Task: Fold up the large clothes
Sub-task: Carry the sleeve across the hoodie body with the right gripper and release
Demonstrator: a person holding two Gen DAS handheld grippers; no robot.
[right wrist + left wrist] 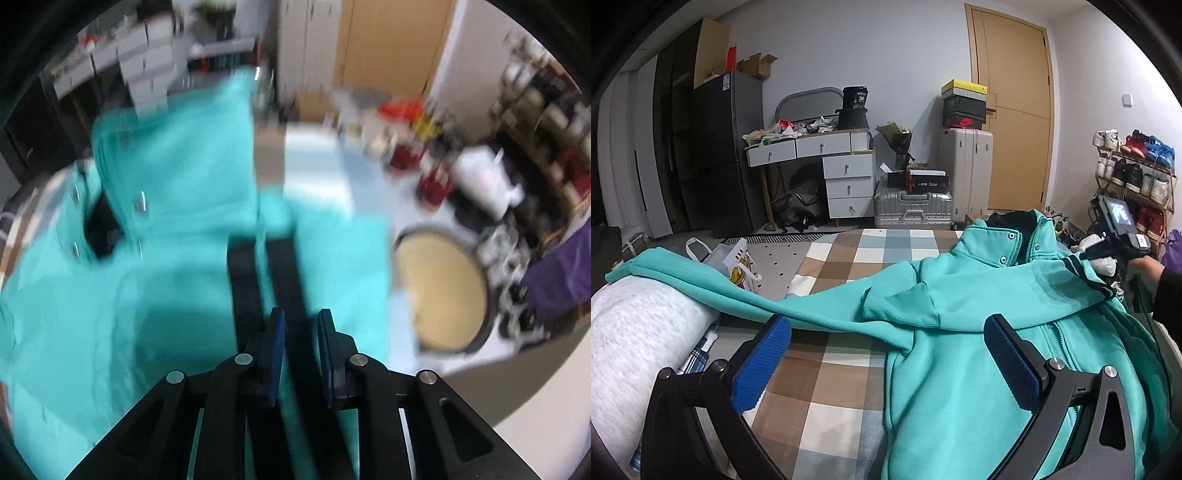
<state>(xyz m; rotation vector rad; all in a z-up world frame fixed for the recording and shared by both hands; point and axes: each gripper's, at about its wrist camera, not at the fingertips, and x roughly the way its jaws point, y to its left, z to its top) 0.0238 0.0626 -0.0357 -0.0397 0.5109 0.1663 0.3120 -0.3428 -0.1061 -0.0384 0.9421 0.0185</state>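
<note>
A teal zip-up jacket [979, 332] lies on a checkered bed cover [842, 369]. One sleeve [713, 288] stretches left over a white pillow. My left gripper [886, 332] is open, with blue pads, hovering above the jacket's armpit area and touching nothing. My right gripper [301, 332] is shut on the jacket's other sleeve [280, 266], near its dark striped cuff, lifting it over the jacket body [147, 258]. The right wrist view is motion-blurred. The right gripper also shows at the right edge of the left wrist view [1108, 251].
A white pillow [639, 339] lies at the bed's left side. Beyond the bed are a desk with drawers [831, 170], suitcases [916, 206], a door and a shoe rack [1137, 173]. A round beige stool [439, 291] stands by the bed's right side.
</note>
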